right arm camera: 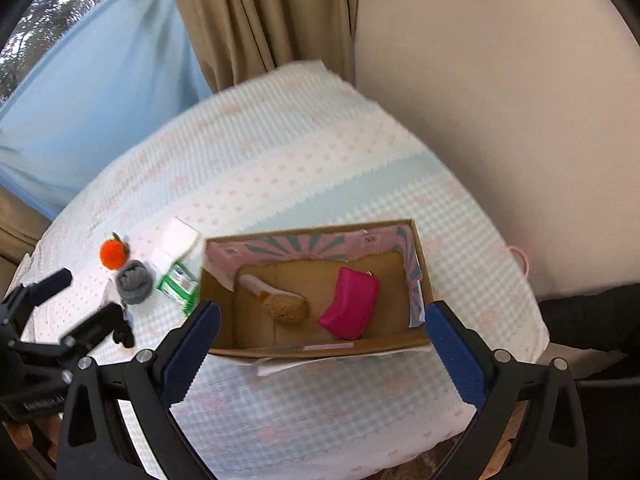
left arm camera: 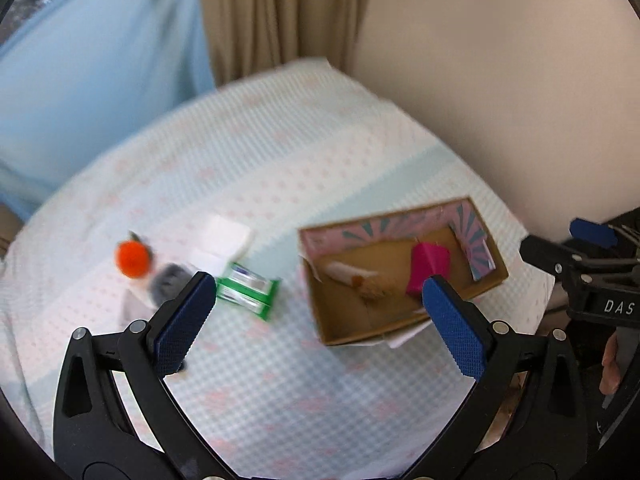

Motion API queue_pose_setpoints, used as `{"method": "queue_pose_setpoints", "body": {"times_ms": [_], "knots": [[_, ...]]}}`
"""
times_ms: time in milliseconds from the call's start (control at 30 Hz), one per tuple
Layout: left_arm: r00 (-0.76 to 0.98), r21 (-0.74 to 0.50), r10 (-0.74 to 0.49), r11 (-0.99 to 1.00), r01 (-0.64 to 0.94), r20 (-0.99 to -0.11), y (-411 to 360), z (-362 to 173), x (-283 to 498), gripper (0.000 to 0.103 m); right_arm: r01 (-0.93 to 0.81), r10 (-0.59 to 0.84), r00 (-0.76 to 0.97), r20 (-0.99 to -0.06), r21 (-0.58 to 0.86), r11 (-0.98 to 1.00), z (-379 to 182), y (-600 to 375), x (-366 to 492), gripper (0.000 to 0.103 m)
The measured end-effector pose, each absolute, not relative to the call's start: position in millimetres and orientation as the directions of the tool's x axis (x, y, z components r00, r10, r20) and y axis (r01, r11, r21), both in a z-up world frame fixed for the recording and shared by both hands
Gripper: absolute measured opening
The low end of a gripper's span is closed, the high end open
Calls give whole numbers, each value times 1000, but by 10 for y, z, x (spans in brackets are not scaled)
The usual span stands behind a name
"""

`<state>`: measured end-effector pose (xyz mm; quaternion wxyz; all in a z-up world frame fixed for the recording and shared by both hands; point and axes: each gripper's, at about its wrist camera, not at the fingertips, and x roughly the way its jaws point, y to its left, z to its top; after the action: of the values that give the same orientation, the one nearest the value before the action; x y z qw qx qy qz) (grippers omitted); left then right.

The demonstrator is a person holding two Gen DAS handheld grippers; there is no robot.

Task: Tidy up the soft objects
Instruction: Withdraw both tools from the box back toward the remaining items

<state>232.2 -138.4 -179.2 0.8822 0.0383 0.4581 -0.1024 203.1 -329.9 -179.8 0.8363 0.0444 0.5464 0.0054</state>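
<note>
Left wrist view: the left tool (left arm camera: 316,304) is shown with its blue pads spread wide and nothing between them, held above the checked cloth of the bench (left arm camera: 280,380). The cardboard box (left arm camera: 496,276) is seen to its right, already containing a pink pouch (left arm camera: 428,268) and a tan plush piece (left arm camera: 370,286). Outside the box, grouped together, lie an orange pompom (left arm camera: 132,259), a grey rolled sock (left arm camera: 170,282), a green tissue pack (left arm camera: 248,292) and a white folded item (left arm camera: 224,238). In the right wrist view, the right tool (right arm camera: 322,332) is likewise held agape and empty, just before the box's near wall. The step in hand is judged to be the collection of a remaining soft object; the green pack, lying nearest the left tool, would best be approached from above and pinched across its narrow sides. Because the items are crowded, neighbours could be nudged.
</note>
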Motion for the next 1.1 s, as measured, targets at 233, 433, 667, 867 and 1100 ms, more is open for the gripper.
{"method": "queue_pose_setpoints", "body": {"times_ms": [233, 433, 667, 867, 1100], "knots": [[637, -30, -164, 976, 216, -753, -769, -1356, 1792, 103, 37, 57, 517, -854, 89, 995, -1293, -2785, 1514, 102], [695, -20, -149, 982, 189, -703, -164, -1164, 1308, 103, 41, 51, 604, -796, 95, 995, -1084, -2311, 979, 102], [712, -51, -111, 993, 105, -694, 705, -1200, 886, 103, -25, 105, 621, -777, 115, 993, -1104, -1698, 611, 102], [706, -68, -70, 997, 32, -705, 1451, -1376, 690, 103, -98, 152, 636, -756, 116, 988, -1163, -1113, 551, 102], [675, -94, -28, 994, -62, -738, 2019, -1669, 726, 103, -197, 238, 601, -763, 147, 969, -1398, -545, 771, 102]]}}
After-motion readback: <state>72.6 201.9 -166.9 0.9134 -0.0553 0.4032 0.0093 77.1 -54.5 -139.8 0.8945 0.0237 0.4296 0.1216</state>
